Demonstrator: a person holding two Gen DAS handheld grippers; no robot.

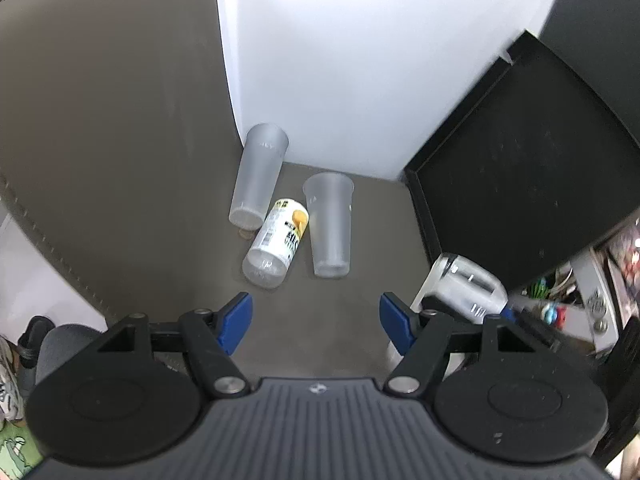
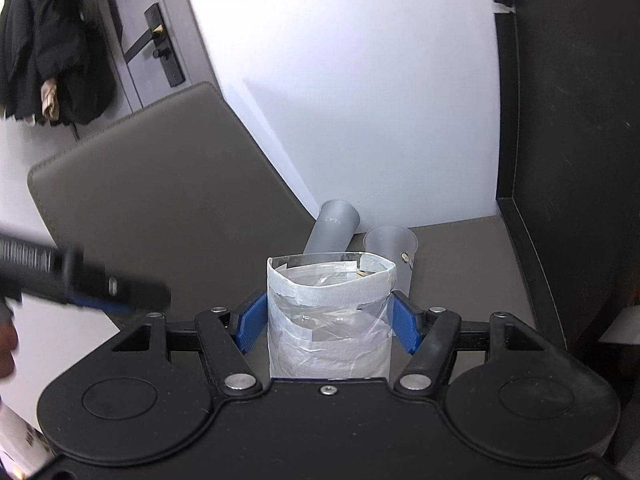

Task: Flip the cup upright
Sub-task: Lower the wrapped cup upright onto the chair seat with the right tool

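My right gripper point(image 2: 328, 322) is shut on a clear cup wrapped in grey tape point(image 2: 330, 320), held mouth up above the brown mat; the same cup shows at the right of the left wrist view point(image 1: 464, 288). My left gripper point(image 1: 316, 318) is open and empty, hovering over the mat point(image 1: 120, 160). Ahead of it stand two frosted cups point(image 1: 260, 176) point(image 1: 330, 226). A printed clear cup point(image 1: 276, 242) lies on its side between them, mouth toward me.
A white wall point(image 1: 360, 60) rises right behind the cups. A black box point(image 1: 520, 168) stands at the right. A door and hanging dark coat point(image 2: 52, 40) are at the far left. The left gripper crosses the right wrist view point(image 2: 80, 276).
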